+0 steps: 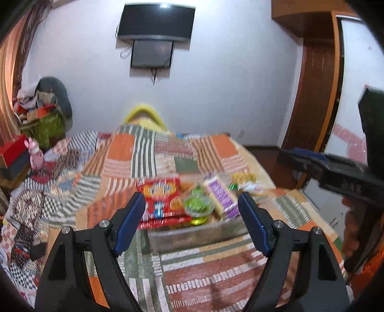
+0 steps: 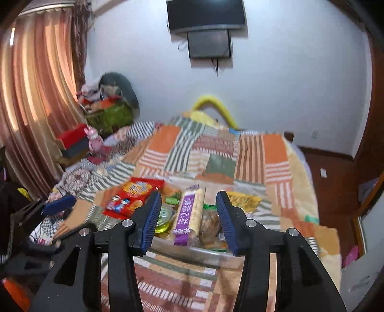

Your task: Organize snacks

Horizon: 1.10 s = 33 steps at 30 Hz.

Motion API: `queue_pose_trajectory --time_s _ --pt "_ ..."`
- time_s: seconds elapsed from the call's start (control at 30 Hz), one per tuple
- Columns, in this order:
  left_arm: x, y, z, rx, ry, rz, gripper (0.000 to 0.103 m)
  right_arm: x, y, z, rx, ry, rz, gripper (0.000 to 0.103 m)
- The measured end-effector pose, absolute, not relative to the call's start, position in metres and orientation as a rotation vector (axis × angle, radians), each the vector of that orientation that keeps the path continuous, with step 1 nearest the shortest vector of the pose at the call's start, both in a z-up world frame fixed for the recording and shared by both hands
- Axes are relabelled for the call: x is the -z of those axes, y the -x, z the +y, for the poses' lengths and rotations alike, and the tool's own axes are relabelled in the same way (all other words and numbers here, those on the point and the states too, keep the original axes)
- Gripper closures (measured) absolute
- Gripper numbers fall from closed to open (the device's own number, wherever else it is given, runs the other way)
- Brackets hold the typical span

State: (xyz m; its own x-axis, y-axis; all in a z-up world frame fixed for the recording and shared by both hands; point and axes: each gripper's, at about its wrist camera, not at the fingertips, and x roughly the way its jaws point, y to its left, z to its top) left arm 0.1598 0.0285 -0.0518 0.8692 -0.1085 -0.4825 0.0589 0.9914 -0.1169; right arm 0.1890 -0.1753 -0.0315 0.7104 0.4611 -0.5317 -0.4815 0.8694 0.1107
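Observation:
A clear plastic bin (image 1: 192,236) sits on the patchwork bed, also in the right wrist view (image 2: 206,255). In and around it lie a red snack bag (image 1: 159,200) (image 2: 130,198), a green jelly cup (image 1: 198,206) (image 2: 164,217), a purple-and-cream cracker pack (image 1: 219,194) (image 2: 189,216), a brown pastry pack (image 2: 210,224) and a yellow packet (image 1: 242,178) (image 2: 243,199). My left gripper (image 1: 192,218) is open and empty, just short of the bin. My right gripper (image 2: 188,216) is open and empty, hovering over the bin; it also shows at the right of the left wrist view (image 1: 336,172).
The patchwork quilt (image 2: 216,153) covers the bed. A pink toy (image 1: 36,156) and red box (image 1: 12,151) sit at the left with a cluttered pile (image 2: 108,105). A wooden floor (image 2: 333,172) lies right of the bed. A TV (image 1: 156,21) hangs on the far wall.

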Motion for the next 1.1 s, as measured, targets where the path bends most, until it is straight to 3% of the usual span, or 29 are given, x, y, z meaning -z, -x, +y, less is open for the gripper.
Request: queue_pose_trajectory --time_s 0.2,0.5,0.63,0.77,1.1 --pt "0.005 -0.122 0.016 0.079 0.073 0.382 0.022 0.004 -0.152 -0.196 -0.523 -0.008 0.502 0.051" --pt "-0.029 -0.071 -0.002 0.062 0.028 0.269 0.011 -0.013 -0.107 -0.201 -0.522 -0.023 0.408 0.042" --pt "-0.031 -0.060 -0.003 0.062 0.035 0.259 0.006 -0.014 -0.095 -0.200 -0.523 -0.026 0.380 0.034" --pt "-0.029 -0.055 -0.003 0.057 0.036 0.256 0.002 -0.014 -0.089 -0.199 -0.500 -0.026 0.350 0.018" --pt "-0.024 -0.049 -0.002 0.054 0.037 0.267 0.000 -0.011 -0.078 -0.202 -0.459 -0.041 0.326 0.000"
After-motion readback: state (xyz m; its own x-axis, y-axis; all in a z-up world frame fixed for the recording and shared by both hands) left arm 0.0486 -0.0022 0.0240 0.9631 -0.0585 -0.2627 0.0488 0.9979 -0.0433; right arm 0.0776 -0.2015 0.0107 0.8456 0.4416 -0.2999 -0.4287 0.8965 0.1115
